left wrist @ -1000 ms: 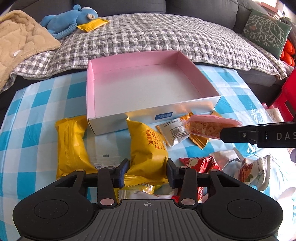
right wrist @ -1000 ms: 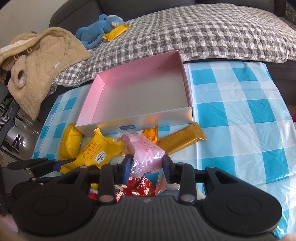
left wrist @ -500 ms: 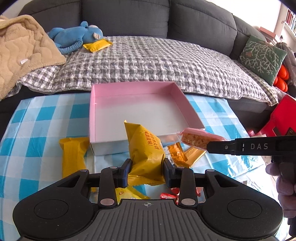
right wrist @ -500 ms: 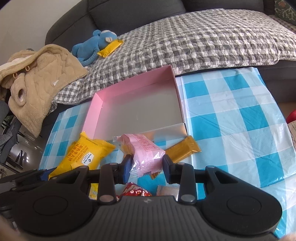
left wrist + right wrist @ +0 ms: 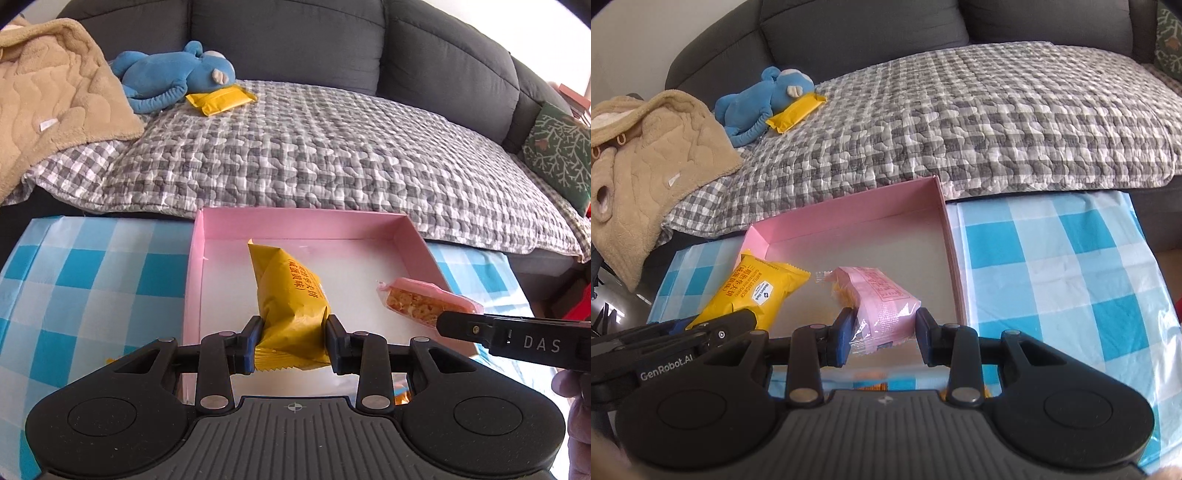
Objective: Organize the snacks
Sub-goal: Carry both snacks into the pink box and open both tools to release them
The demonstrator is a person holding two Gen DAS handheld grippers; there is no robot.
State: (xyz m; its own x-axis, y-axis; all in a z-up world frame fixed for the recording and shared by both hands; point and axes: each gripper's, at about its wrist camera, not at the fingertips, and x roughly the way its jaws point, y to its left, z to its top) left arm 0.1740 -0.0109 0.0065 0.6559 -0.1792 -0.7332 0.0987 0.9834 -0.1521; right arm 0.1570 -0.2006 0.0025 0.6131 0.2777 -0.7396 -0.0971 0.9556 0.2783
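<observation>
A: Snacks, both held over the pink box (image 5: 419,236): your left gripper (image 5: 291,338) is clamped on the yellow packet (image 5: 290,295) near its bottom seal, your right gripper (image 5: 881,334) on the pink packet (image 5: 877,295) at its near end.

B: Handling?

A: Light, soft, crinkly film, likely slippery. You're pinching the filled body just above the crimp, so they hang without folding. Squeeze harder and the contents may crumble.

B: Anything around?

A: Box looks bare inside. In the left view the pink packet sits at 3 o'clock of the yellow one, apart. Checked tablecloth (image 5: 1071,280) at 3 and 9. Sofa blanket (image 5: 314,147) at 12, blue plush toy (image 5: 173,79) and another yellow packet (image 5: 221,99) at 11. Nothing blocks your drop.
</observation>
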